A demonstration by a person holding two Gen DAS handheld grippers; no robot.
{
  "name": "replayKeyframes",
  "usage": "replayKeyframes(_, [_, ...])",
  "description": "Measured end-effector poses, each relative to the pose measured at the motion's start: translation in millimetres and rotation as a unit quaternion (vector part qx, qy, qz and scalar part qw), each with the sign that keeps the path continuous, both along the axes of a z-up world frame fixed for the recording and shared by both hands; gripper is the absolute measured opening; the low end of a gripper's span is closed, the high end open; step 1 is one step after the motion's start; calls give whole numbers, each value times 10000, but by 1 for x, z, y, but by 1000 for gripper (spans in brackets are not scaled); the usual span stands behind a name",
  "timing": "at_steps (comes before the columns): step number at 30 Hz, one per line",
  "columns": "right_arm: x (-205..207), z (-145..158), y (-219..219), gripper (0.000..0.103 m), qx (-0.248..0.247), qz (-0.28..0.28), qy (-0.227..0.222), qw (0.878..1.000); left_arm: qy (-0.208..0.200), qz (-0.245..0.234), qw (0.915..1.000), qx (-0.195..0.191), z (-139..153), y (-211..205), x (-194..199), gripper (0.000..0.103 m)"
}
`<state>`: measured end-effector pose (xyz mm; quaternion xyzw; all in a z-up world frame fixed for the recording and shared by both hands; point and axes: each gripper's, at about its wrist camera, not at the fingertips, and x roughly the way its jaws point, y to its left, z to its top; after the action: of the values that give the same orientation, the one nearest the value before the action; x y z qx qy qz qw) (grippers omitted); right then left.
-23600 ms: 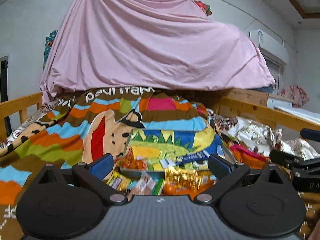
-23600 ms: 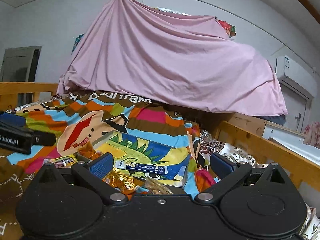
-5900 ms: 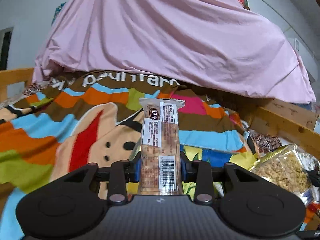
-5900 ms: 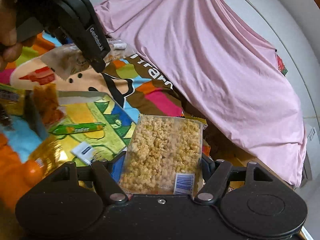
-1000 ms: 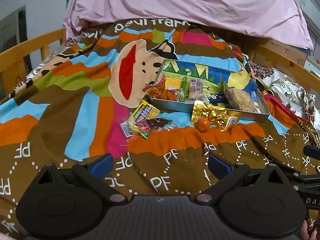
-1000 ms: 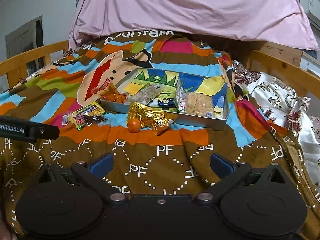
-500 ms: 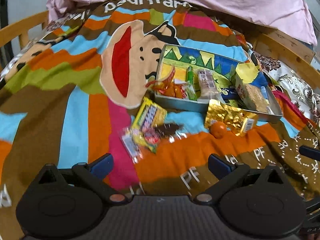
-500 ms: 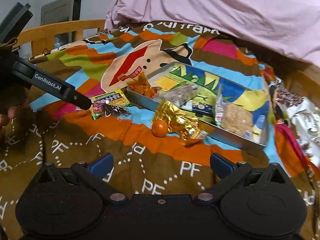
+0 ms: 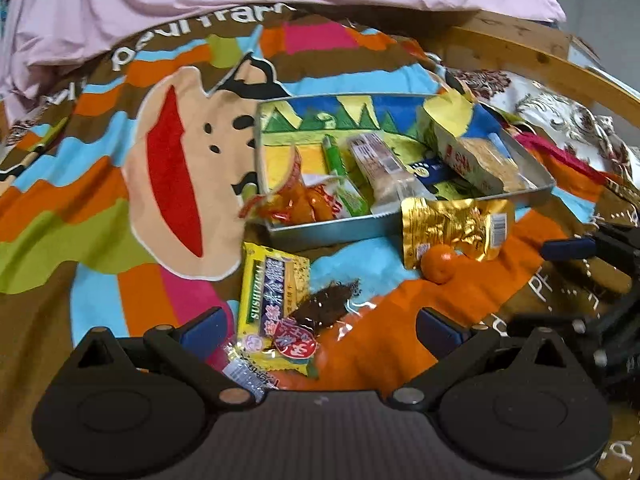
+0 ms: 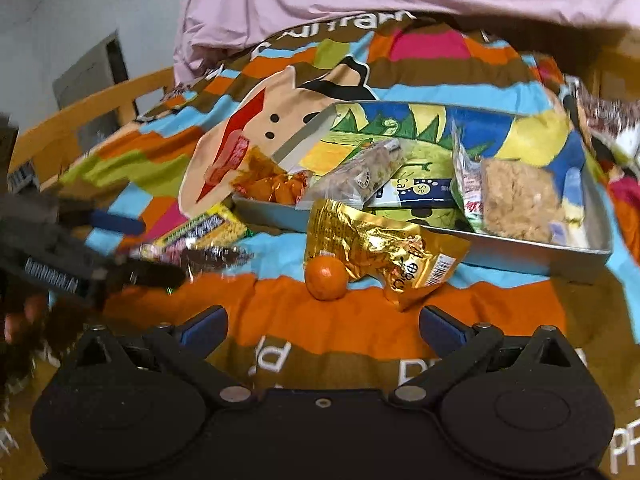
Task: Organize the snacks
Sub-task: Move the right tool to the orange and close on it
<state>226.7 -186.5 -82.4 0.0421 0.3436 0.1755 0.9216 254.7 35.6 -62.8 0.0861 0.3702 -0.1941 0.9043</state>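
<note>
Left claw [image 9: 318, 322] is gaping empty over the yellow pack [image 9: 272, 304] (long axis running near-to-far); right claw [image 10: 322, 324], likewise empty, is facing the orange [image 10: 326, 272].

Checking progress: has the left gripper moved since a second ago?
Yes. The left gripper has closed in on the yellow packet before the tin tray.

matt metal tray [image 9: 332, 233], crinkled glossy foil packet [image 10: 380, 246], soft cloth blanket [image 9: 80, 208].
</note>
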Motion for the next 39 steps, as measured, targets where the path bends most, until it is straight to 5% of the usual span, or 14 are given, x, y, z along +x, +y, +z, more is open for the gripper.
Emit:
replayKeyframes(7, [27, -8, -9, 88, 523, -269, 263, 9979, 134, -521, 9976, -438, -6, 4, 7, 102])
replayKeyframes(16, [41, -17, 4, 70, 475, -26, 394, 9981, 324, -552, 9979, 83, -18, -4, 16, 94])
replayKeyframes(22, [50, -23, 5, 53, 396, -86, 459, 9981, 545, -792, 9953, -144, -18, -6, 12, 92])
replayKeyframes(28, [51, -24, -2, 51, 518, -147, 515, 9972, 863, -1020, 9905, -312, -17, -11, 8, 92])
replayKeyframes(35, [59, -29, 5, 50, 479, -123, 501, 9975, 587, -870, 9945, -6, -20, -13, 11, 92])
replayKeyframes(39, [58, -27, 7, 34, 392, -126, 504, 9979, 564, -874, 9946, 14, -21, -14, 11, 79])
